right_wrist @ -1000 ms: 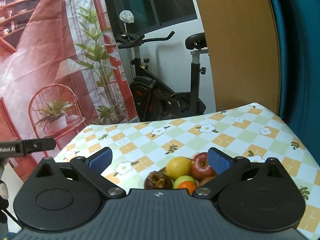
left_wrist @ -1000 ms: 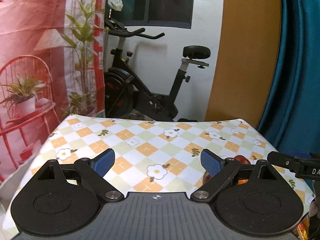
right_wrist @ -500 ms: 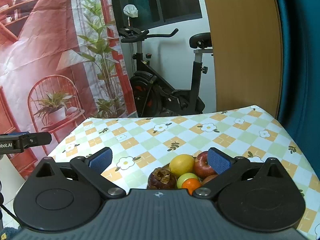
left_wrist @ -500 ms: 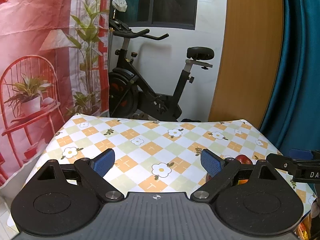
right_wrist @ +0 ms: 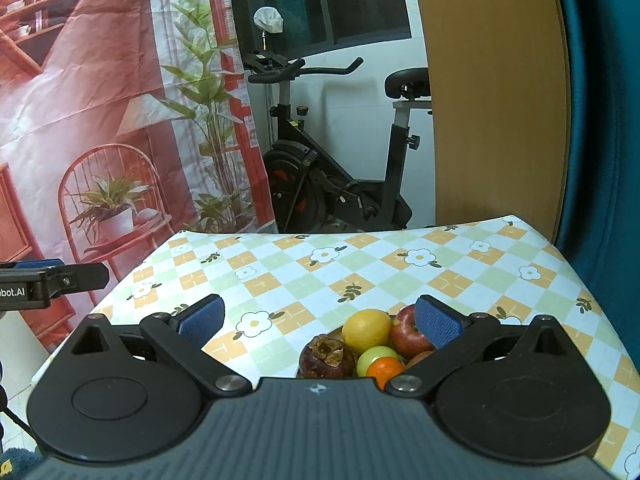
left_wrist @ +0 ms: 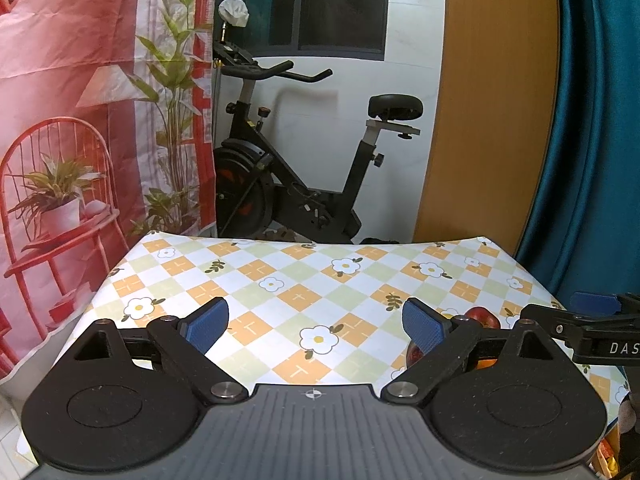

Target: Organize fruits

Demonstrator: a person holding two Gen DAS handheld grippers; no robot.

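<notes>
In the right wrist view a pile of fruit sits near the table's front edge: a yellow lemon (right_wrist: 367,327), a red apple (right_wrist: 407,335), a dark mangosteen (right_wrist: 327,357), a small green fruit (right_wrist: 376,357) and an orange (right_wrist: 385,371). My right gripper (right_wrist: 318,320) is open and empty just above and in front of the pile. My left gripper (left_wrist: 316,322) is open and empty over the tablecloth, left of the fruit; the red apple (left_wrist: 484,317) peeks out behind its right finger. The dish under the fruit is mostly hidden.
The table (right_wrist: 360,272) has a checked flower-print cloth. An exercise bike (left_wrist: 304,184) stands beyond the far edge. A red printed backdrop (left_wrist: 80,120) hangs on the left, a blue curtain (left_wrist: 592,120) on the right. The other gripper's finger shows at each view's side (left_wrist: 580,326).
Both grippers have tilted and drawn back a little, so more of the table and room shows. The fruit pile sits more fully in the right view. Both jaws stay open.
</notes>
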